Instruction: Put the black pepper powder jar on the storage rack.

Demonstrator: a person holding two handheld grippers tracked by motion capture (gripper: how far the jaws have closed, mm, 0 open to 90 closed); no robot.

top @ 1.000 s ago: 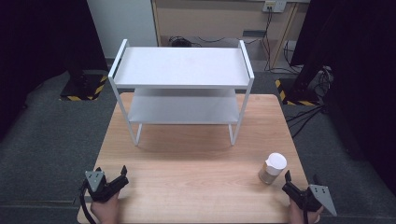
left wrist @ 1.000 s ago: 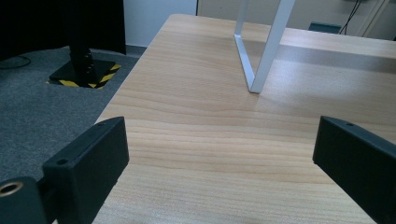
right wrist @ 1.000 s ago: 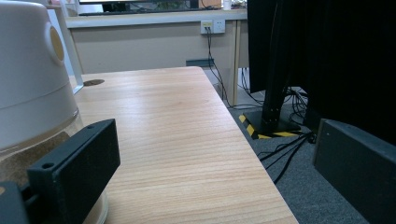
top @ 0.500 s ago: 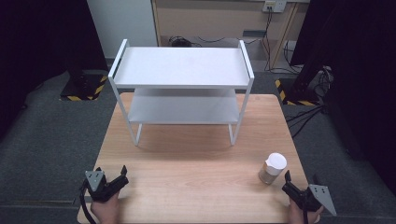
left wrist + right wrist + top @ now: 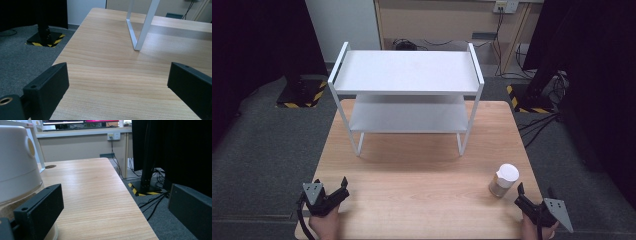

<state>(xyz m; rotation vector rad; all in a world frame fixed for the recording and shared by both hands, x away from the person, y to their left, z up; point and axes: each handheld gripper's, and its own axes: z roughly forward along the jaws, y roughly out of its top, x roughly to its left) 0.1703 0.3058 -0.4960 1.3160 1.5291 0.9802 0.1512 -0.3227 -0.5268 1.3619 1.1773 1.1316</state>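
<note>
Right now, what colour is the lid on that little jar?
The jar's lid is white, or slightly creamy. The high view shows it best.

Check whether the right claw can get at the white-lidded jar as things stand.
Probably yes: the right claw is open just beside the jar, with bare table between them. It points slightly past the jar, so it would need turning.

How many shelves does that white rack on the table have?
2. The top shelf sits at the head of the white rack; the lower shelf lies directly beneath it, just above the table. Both look bare.
</note>
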